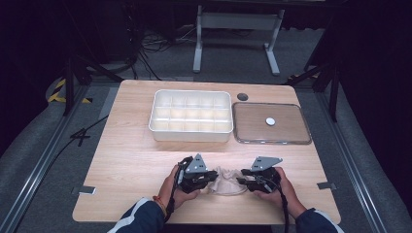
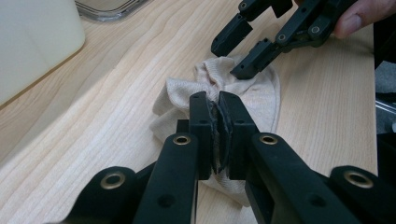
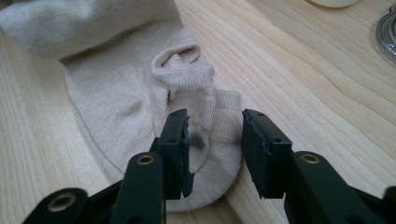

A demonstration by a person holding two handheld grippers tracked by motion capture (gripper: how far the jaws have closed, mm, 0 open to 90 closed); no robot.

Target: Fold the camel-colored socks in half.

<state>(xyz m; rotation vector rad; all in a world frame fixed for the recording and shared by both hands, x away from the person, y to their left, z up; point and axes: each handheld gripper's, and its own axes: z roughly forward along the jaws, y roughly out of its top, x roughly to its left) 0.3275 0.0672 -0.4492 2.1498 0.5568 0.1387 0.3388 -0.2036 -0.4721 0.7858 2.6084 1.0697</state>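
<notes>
— Nearest the table's front edge: beige sock (image 1: 226,180) lying flat on the wood, pinned between both hands. Left gripper (image 2: 218,100) clamped tight on a pinch of the fabric, pads nearly meeting, probably to anchor that end while the other gets worked

— And the right gripper (image 3: 214,128)?

— Jaws partly apart, straddling a raised fold of the sock without pressing it. Pads clear of the cloth on both sides, so nothing held. Looks like lining up for a fresh bite, perhaps to fold or roll the thing

— Why so close together?

— Small sock, both ends within reach; hard to stretch or fold otherwise. Seen from the left gripper view, right gripper's fingertips (image 2: 250,65) hovering just over the bunched middle

— Anything hard to make out?

— Plenty. Underside of the sock hidden; cannot tell whether one sock or a pair tucked together. Part of it buried under the left jaws, too. Toe or cuff at either end, unclear from above

— Farther back?

— White divided tray (image 1: 190,115) past the middle of the table, compartments apparently bare, likely the destination. Just beside it, clear lid (image 1: 271,123) lying flat, small white disc on it, purpose unknown. Beyond that, dark floor and a metal stand, cut off at the top
</notes>
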